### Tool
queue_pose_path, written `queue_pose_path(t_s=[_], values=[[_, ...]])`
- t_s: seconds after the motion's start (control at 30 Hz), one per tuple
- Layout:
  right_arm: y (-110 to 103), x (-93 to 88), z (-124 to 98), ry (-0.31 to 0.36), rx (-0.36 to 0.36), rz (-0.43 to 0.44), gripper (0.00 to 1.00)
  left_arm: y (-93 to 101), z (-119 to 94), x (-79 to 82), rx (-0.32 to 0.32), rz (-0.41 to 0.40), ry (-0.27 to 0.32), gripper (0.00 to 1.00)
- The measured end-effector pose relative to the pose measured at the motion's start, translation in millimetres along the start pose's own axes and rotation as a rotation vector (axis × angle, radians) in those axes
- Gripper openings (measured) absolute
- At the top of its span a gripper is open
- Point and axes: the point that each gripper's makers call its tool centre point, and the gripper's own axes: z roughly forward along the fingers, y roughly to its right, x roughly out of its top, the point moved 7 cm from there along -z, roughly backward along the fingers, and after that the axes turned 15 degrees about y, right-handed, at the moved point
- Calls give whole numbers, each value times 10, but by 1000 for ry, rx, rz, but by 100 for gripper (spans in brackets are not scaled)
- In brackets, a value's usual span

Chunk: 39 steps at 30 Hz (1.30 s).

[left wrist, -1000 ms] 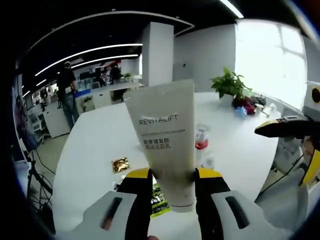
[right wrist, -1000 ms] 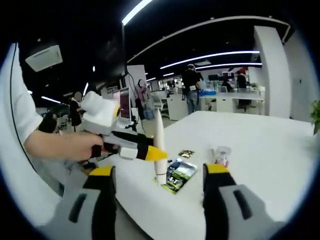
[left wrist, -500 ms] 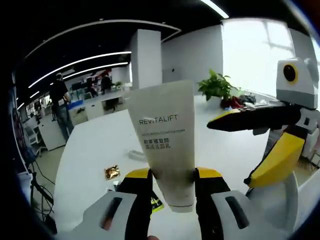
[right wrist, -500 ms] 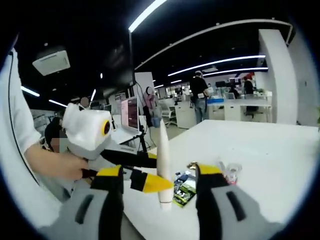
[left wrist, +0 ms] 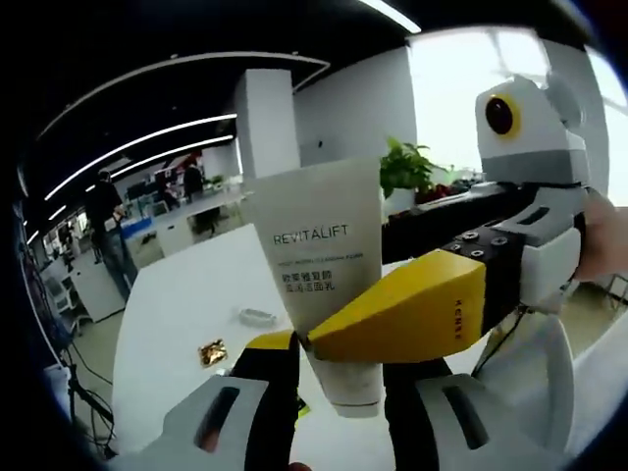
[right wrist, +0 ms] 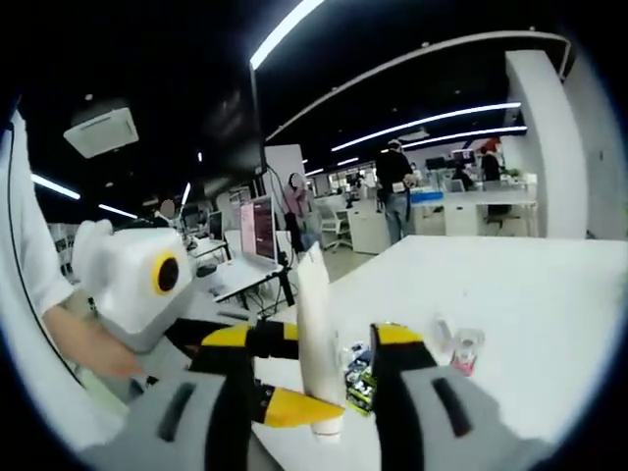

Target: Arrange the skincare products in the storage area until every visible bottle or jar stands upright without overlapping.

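Open-plan office surrounds a white table [left wrist: 186,294]. I have my left gripper [left wrist: 339,368] clamped on the white tube [left wrist: 324,275], held upright at 12 o'clock. My right gripper [right wrist: 304,353] straddles that tube [right wrist: 316,343], jaws set narrow but apart, beside a small bottle [right wrist: 463,351] at 3 o'clock.

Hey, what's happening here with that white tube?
A person is working with two handheld grippers above a white table. The left gripper is clamped on a white tube labelled Revitalift, holding it cap end down in the air. The right gripper has its jaws on either side of that tube, which looks like a handover or a two-handed adjustment; a firm grip can't be confirmed. A small bottle with a red band and some packets sit on the table.
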Motion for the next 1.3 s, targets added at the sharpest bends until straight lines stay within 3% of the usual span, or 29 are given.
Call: queue_pose_path(t_s=[0.4, 0.53, 0.87, 1.03, 1.1, 1.2, 1.3], values=[[46, -65, -18, -43, -50, 8, 30, 40, 37, -6, -24, 51, -16, 30], [86, -81, -38, -54, -75, -2, 17, 39, 46, -15, -25, 45, -18, 30], [129, -115, -39, -59, -51, -46, 14, 12, 83, -66, -55, -27, -17, 31], [129, -134, -103, -65, 16, -65, 14, 18, 93, -116, -167, -100, -30, 38], [113, -113, -135, -65, 77, -79, 14, 12, 95, -134, -255, -121, -38, 38], [93, -92, -158, -83, 164, -112, 14, -20, 92, -117, -350, -68, -42, 34], [87, -76, -167, -82, 209, -121, 14, -61, 84, -106, -429, -97, -60, 34]])
